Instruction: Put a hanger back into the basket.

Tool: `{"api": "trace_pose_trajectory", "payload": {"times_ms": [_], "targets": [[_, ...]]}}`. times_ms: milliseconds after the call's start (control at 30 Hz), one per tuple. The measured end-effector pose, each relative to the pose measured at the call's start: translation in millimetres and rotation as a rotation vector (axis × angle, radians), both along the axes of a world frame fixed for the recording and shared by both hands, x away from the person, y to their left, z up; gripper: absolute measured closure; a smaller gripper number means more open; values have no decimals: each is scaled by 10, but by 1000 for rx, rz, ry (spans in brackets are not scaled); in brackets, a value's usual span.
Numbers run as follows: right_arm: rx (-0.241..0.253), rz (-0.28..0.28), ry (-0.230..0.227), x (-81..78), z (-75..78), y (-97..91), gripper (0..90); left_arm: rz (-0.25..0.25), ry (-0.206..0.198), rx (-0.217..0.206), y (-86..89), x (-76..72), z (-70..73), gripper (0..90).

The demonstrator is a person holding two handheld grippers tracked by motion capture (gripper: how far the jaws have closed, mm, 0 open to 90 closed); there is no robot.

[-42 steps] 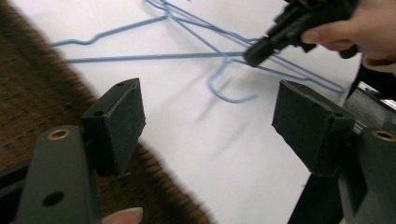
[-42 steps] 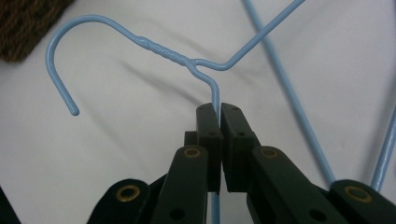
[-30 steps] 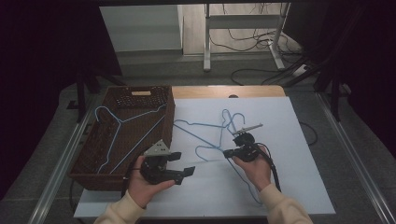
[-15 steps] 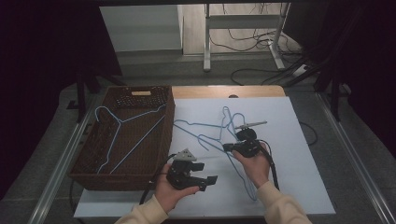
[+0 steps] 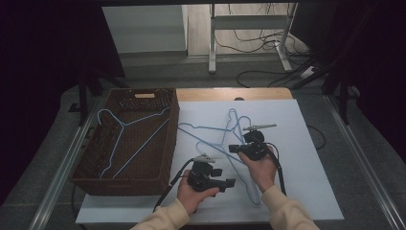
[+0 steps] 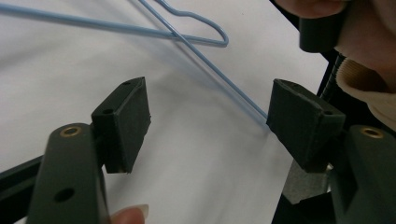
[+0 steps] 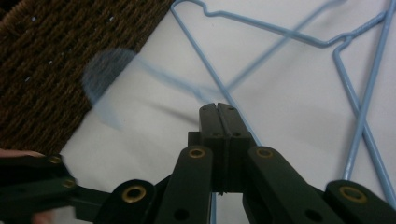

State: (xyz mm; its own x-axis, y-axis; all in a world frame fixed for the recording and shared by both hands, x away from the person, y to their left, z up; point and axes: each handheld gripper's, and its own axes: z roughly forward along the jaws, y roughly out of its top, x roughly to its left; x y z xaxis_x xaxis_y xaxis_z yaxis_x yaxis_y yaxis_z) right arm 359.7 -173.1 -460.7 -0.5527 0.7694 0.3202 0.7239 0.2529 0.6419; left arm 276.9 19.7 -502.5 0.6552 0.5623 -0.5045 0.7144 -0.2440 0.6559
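Two light-blue wire hangers lie crossed on the white table. My right gripper points left and is shut on a wire of one hanger; the pinched jaws show at the right gripper. My left gripper sits just below and to the left of it, held open over bare table. In the left gripper view the hanger wire runs down to the right pad, and nothing lies between the left gripper fingers. A third blue hanger lies in the basket.
A brown wicker basket stands along the table's left side, its wall seen as the basket close by the right gripper. A wooden strip edges the table's back. Beyond are a metal stand and floor cables.
My left gripper has moved right, from beside the basket's front corner to just below the right gripper. The right gripper has stayed on the hanger, almost still.
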Motion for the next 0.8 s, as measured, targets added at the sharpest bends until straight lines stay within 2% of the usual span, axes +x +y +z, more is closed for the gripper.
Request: {"api": "trace_pose_trajectory", "payload": {"times_ms": [33,100,133,200,233,300,433,633,800], "targets": [[3,1,-2,-1,6,1,900,1,0,-4,-17,15,-20,302],[-23,5,3,4,-7,11,900,29,6,34,-19,37,-49,307],[-42,12,13,10,-22,16,900,43,2,19,16,20,-42,317],[-73,31,28,17,-71,23,900,39,-46,8,76,-25,27,333],[-87,48,40,30,-99,36,897,36,-51,8,97,-28,48,337],[-99,72,67,52,-146,77,846,30,-30,-6,114,-21,52,332],[-138,95,91,91,-223,123,804,30,-16,5,133,-15,7,327],[-152,114,131,179,-311,130,695,37,-12,2,157,-4,9,317],[-121,66,107,330,-311,68,670,34,-8,-3,156,-1,2,314]]}}
